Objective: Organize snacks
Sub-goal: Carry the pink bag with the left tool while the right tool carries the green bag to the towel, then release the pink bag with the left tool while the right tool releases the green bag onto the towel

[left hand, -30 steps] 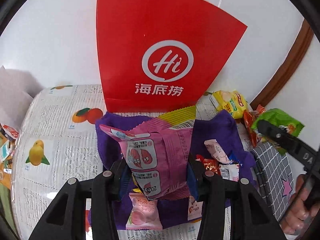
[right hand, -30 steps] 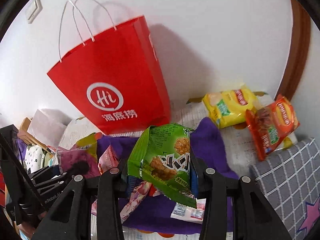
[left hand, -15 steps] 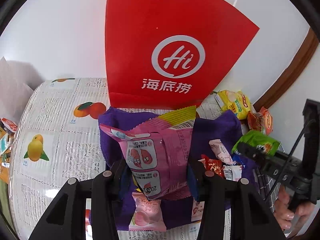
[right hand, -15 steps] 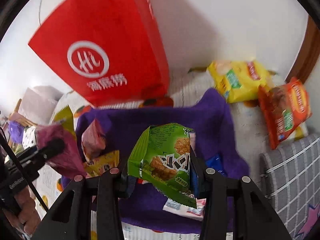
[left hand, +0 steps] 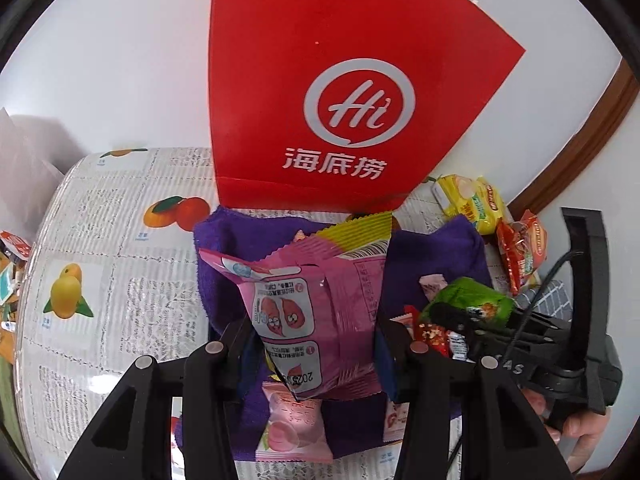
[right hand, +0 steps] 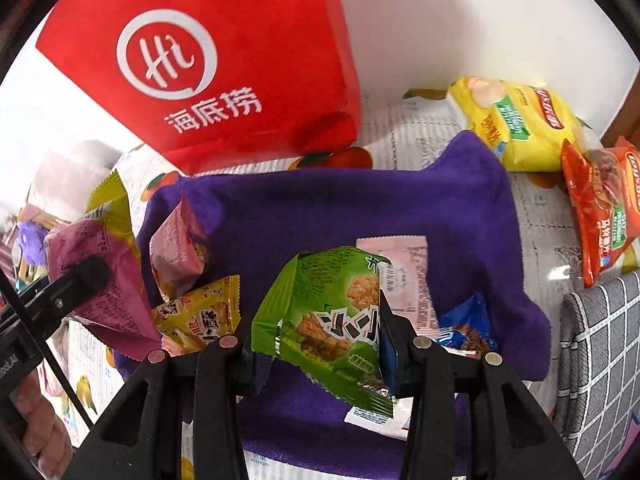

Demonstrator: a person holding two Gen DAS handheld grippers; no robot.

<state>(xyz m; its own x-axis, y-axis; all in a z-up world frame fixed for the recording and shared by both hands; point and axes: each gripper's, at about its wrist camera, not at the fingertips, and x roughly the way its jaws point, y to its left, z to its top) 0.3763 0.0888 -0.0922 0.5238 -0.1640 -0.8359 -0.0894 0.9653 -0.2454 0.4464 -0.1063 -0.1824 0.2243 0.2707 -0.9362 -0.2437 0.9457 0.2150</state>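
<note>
Holding a pink snack packet (left hand: 316,312) between its jaws, your left gripper (left hand: 316,356) hangs above the purple cloth (left hand: 436,256), which is spread on the fruit-print tablecloth (left hand: 120,288). The pads press both sides of that packet, and its yellow-trimmed top stands up toward the red paper bag (left hand: 340,92) at the table's far edge, against the white wall. Below the packet a small peach-print sachet (left hand: 294,428) lies at the cloth's near edge.

Your right gripper (right hand: 320,344) is clamped on a green snack packet (right hand: 328,328), jaws narrow around it, and is tilted steeply down over the near half of the cloth. Under and just behind the green packet lie a pale pink wrapper (right hand: 404,272) and a blue wrapper (right hand: 468,324); a white wrapper (right hand: 376,416) peeks out near the cloth's front edge. Toward the cloth's left side sit a yellow wrapper (right hand: 200,320) and a crumpled pink sachet (right hand: 176,252).

Off the cloth, at the table's far right corner, a yellow chip bag (right hand: 516,124) lies touching an orange-red chip bag (right hand: 604,204). A grey checked cushion (right hand: 600,360) sits at the right edge. Your hand (left hand: 576,432) grips the right tool's handle.
</note>
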